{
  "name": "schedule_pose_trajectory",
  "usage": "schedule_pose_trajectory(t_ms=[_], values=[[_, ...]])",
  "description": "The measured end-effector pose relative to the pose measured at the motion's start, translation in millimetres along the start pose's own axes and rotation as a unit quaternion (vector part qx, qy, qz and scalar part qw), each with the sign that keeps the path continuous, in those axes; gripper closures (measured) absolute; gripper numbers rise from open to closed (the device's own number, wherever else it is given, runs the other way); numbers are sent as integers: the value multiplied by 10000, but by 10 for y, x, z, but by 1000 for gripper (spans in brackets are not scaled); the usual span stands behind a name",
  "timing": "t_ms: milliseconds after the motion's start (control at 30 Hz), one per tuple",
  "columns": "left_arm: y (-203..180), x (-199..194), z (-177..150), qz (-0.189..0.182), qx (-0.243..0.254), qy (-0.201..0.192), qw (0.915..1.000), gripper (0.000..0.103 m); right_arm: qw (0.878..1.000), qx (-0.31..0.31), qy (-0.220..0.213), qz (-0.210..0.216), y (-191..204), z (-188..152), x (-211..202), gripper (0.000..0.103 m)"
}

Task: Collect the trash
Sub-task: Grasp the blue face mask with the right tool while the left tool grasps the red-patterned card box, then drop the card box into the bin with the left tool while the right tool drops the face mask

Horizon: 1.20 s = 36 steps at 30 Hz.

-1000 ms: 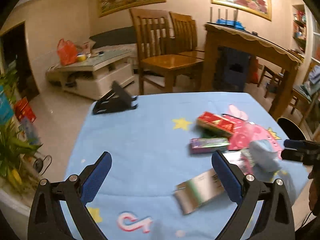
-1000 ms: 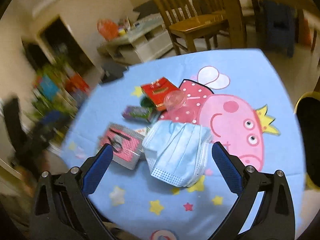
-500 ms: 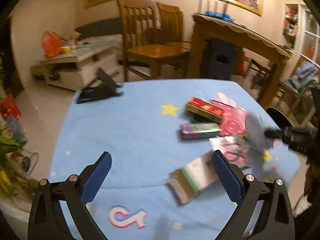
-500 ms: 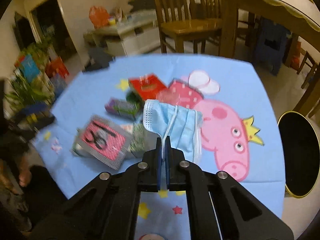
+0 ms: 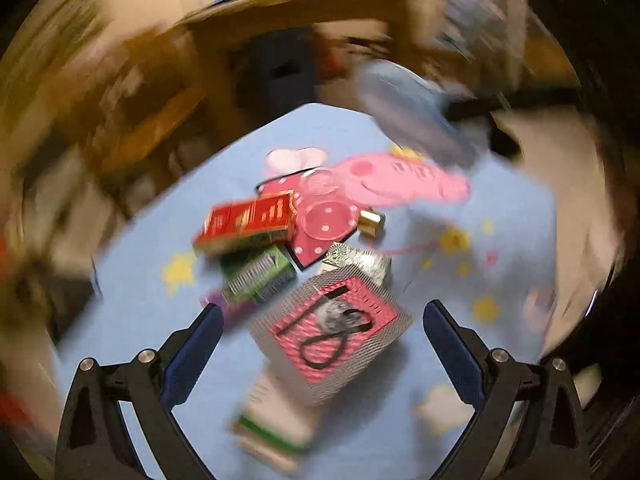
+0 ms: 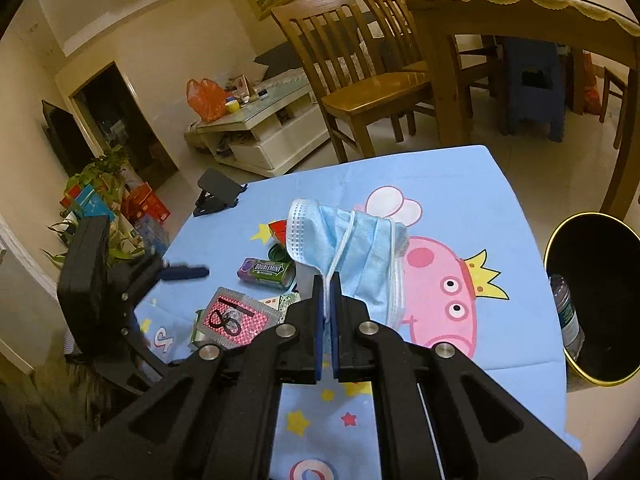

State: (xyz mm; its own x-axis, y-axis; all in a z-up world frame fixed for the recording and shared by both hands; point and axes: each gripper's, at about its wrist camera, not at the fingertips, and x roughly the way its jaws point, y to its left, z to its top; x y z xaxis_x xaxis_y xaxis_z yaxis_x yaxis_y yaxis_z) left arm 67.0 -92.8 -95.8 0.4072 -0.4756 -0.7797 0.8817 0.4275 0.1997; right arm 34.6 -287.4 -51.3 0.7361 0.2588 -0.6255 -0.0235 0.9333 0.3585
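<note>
My right gripper (image 6: 327,280) is shut on a blue face mask (image 6: 360,252) and holds it above the blue cartoon tablecloth (image 6: 500,320). The mask also shows, blurred, in the left wrist view (image 5: 412,116). My left gripper (image 5: 320,320) is open and empty, over a pink and grey box (image 5: 330,336). Around it lie a red box (image 5: 248,220), a green box (image 5: 260,272) and a clear round lid (image 5: 326,218). In the right wrist view I see the pink box (image 6: 236,320) and a gum pack (image 6: 266,271).
A black trash bin with a yellow rim (image 6: 600,304) stands on the floor right of the table, a bottle inside. A black phone stand (image 6: 218,194) sits at the table's far left corner. Wooden chairs (image 6: 360,80) and a dining table (image 6: 520,20) stand behind.
My right gripper shut on the mask and lifted it off the cloth. My left gripper swung right, fast, over the pile of boxes; its view is now blurred.
</note>
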Motion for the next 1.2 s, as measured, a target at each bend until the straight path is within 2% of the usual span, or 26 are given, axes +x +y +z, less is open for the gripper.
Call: schedule_pose_trajectory(t_ms=[33, 100, 200, 267, 300, 333, 367, 467, 500, 600, 667, 700, 767, 833, 933, 1067, 1200], values=[[-21, 1, -4, -129, 501, 44, 9987, 6, 10000, 20, 5, 21, -14, -3, -6, 100], [-12, 25, 32, -397, 1106, 127, 9930, 6, 10000, 61, 16, 48, -25, -11, -2, 100], [53, 107, 89, -727, 1449, 248, 9865, 6, 9999, 134, 26, 79, -47, -9, 17, 100], [69, 214, 123, -1126, 1551, 371, 9808, 8, 9998, 180, 22, 106, -60, -2, 36, 100], [62, 270, 132, -1236, 1593, 408, 9786, 18, 9997, 200, 15, 118, -65, 4, 45, 100], [51, 321, 133, -1307, 1577, 468, 9777, 35, 9997, 217, 14, 128, -70, 7, 52, 100], [53, 361, 118, -1373, 1541, 522, 9771, 42, 9997, 229, 16, 125, -79, 9, 63, 100], [70, 373, 75, -1390, 1294, 386, 9810, 43, 9992, 364, -20, 138, -138, 22, 88, 100], [92, 343, 70, -1333, 1165, 319, 9837, 44, 9990, 417, -36, 161, -159, 29, 85, 100], [236, 148, 50, -1001, 327, -60, 9944, 44, 9986, 476, -107, 212, -178, 46, 50, 100], [335, 45, 48, -983, -322, -267, 9943, 44, 9986, 461, -160, 226, -170, 51, 20, 100], [370, -25, 36, -916, -723, -423, 9923, 44, 9986, 452, -175, 228, -167, 60, 4, 100], [378, -102, 20, -831, -1226, -597, 9872, 44, 9984, 469, -173, 248, -183, 57, -11, 100], [326, -119, 34, -350, -1792, -570, 9815, 44, 9986, 461, -143, 229, -194, 44, -20, 100], [225, -102, 111, 444, -2255, -420, 9723, 44, 9988, 472, -78, 111, -252, 23, -29, 100], [13, -151, 338, 1080, -2543, -470, 9599, 44, 9975, 583, -359, -166, -464, 84, -256, 100], [-262, -140, 673, 1404, -2547, -535, 9553, 43, 9902, 601, -838, -944, -805, 172, -637, 100]])
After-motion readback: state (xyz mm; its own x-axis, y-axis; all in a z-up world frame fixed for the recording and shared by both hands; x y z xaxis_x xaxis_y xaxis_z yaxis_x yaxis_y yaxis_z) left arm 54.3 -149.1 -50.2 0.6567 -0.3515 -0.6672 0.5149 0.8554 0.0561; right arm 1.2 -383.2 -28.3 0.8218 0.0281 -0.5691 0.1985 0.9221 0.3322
